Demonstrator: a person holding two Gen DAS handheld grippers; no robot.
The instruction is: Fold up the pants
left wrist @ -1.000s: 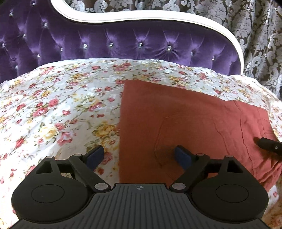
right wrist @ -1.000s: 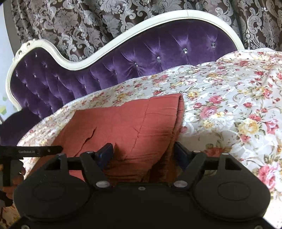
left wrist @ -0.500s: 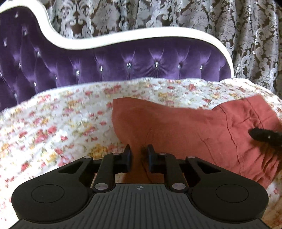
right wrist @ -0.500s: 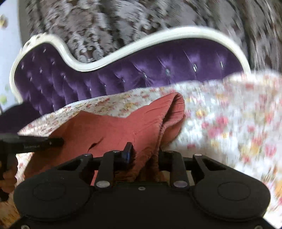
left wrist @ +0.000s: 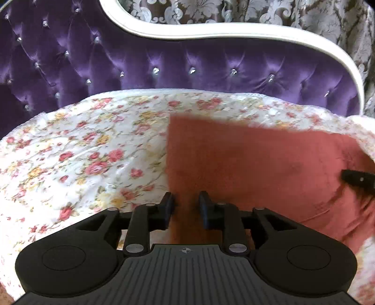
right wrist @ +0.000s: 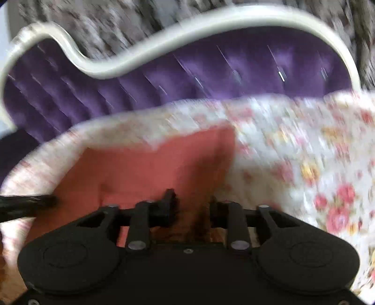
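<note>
Rust-red pants (left wrist: 257, 164) lie folded on the floral bedspread (left wrist: 82, 152). My left gripper (left wrist: 185, 206) is at their near left corner. Its jaws are opening, and the cloth between them lies smooth and loose. In the blurred right wrist view the pants (right wrist: 140, 169) spread ahead and to the left. My right gripper (right wrist: 191, 206) is at their near right edge with its jaws opening. A bunched fold still stands between its pads and touches both. A black finger of the right gripper (left wrist: 356, 179) shows at the right edge of the left wrist view.
A purple tufted headboard (left wrist: 164, 58) with a white curved frame rises behind the bed. Patterned curtains (left wrist: 281, 11) hang beyond it. Floral bedspread stretches to the left of the pants and also to their right (right wrist: 316, 164).
Both grippers closed on the near edge of the pants and lifted it, then moved toward the headboard. The cloth has dropped flatter, and both pairs of jaws stand wider than half a second ago.
</note>
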